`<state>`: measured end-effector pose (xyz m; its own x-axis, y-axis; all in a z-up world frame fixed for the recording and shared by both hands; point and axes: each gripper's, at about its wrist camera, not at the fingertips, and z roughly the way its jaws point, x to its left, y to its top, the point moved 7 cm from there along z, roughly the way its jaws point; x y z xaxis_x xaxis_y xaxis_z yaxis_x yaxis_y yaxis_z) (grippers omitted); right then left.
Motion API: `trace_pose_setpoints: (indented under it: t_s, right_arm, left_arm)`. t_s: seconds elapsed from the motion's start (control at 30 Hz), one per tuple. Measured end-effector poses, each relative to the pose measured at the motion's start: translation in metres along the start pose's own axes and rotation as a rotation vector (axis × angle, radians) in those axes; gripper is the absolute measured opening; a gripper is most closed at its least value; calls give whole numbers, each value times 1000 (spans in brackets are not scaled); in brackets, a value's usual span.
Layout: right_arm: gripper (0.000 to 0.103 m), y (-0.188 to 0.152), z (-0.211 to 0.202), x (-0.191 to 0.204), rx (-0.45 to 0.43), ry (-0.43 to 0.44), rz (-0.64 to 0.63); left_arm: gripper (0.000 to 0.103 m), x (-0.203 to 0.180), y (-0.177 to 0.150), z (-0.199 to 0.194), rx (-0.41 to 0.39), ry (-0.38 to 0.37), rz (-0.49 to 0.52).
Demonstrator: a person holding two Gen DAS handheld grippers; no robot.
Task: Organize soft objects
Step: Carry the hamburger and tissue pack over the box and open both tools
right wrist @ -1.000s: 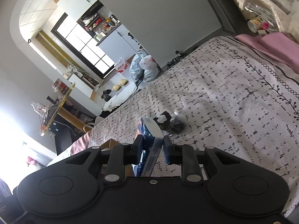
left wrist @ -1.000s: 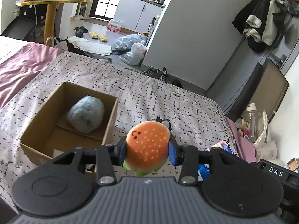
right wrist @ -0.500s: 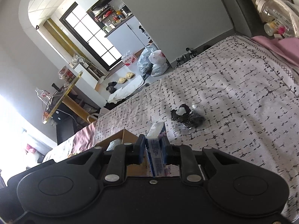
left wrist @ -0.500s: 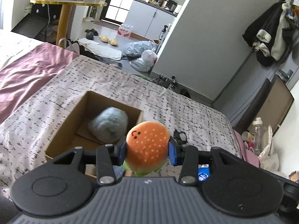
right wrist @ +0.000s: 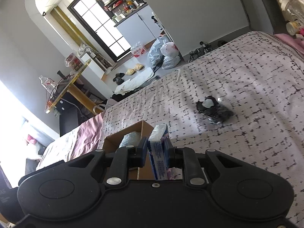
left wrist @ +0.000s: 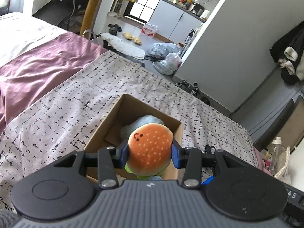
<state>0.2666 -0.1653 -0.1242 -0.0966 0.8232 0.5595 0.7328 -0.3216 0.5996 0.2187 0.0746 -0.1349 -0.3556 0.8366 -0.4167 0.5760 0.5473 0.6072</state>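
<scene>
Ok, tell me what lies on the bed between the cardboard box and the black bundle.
In the right wrist view, only bare patterned bedspread separates the cardboard box from the black bundle.

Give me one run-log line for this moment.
left tool: shut on burger plush, over cardboard box | right tool: shut on tissue pack | box: grey plush

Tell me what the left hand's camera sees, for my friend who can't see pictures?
The left gripper squeezes a smiling plush hamburger between its blue jaws, just above an open cardboard box on a patterned bedspread. A fluffy grey-blue soft toy already lies inside the box.
</scene>
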Motion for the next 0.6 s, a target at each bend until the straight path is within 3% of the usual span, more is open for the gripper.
trace_pose_setpoints:
  t_s: [0.17,0.33,0.6]
  right_arm:
    - [19,3,10,16,2,14,-15]
    - [19,4,21,35,12,44,-23]
    - [19,-6,45,61,59,86,-34]
  left_arm:
    - [44,14,-3,15,-2,42,8]
    - [46,33,-6,29,35,91,-44]
    - [59,38,-4,36,44,88,-84]
